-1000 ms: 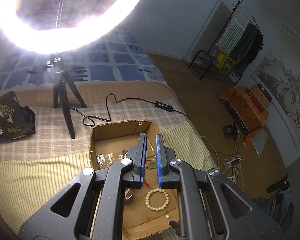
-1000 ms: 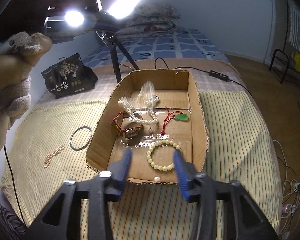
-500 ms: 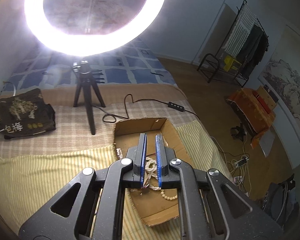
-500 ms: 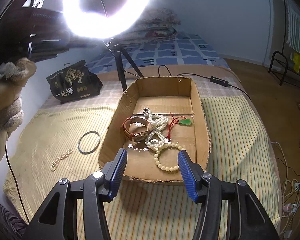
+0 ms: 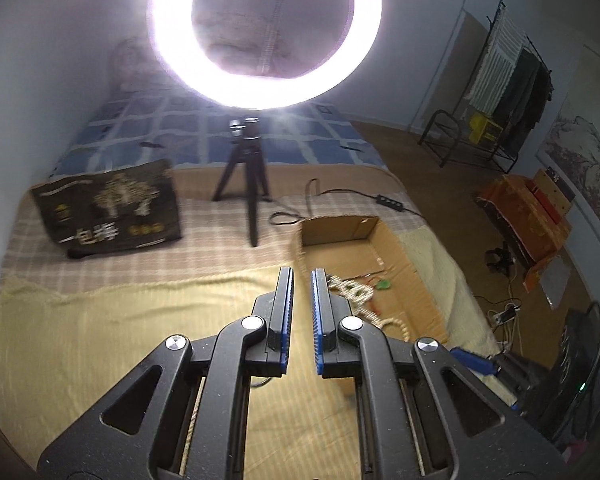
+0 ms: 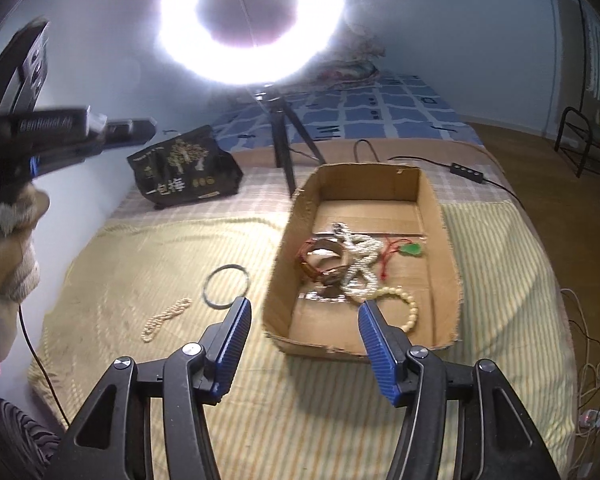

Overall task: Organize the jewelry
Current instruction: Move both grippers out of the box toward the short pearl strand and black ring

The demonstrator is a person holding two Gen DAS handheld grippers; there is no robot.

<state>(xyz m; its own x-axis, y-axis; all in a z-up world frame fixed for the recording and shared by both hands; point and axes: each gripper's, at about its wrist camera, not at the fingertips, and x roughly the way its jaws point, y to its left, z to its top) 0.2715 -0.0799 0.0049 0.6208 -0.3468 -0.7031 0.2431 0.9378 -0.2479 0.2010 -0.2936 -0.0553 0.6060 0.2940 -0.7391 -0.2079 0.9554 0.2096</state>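
Toward the right side of the bed (image 6: 148, 264), on the striped yellow cover, an open cardboard box (image 6: 446, 248) is being used to gather the jewelry. Inside it a tangled white pearl necklace (image 6: 360, 260) is lying across a brown-strapped watch (image 6: 320, 258), with a green pendant (image 6: 412, 249) on a red cord just to the right and a cream bead bracelet (image 6: 410, 308) near the box's near wall. Two pieces are being left outside the box on the cover, to its left: a dark bangle (image 6: 225, 286) and, nearer the bed's left edge, a short pearl strand (image 6: 166, 318).

The right gripper (image 6: 304, 334) is being held above the cover at the box's near left corner, its blue pads spread wide with nothing between them; the jaws have just been opening a little further. The left gripper (image 5: 301, 310) is being held over the cover left of the box, its jaws pressed nearly together (only a thin slit is showing) and nothing is being pinched. In the right wrist view its black body is appearing at the left edge, carried by a gloved hand (image 6: 10, 248).

Behind the box a ring light (image 6: 252, 20) on a small tripod (image 6: 286, 140) is shining, and a dark printed bag (image 6: 184, 172) is standing near the bed's far left side.
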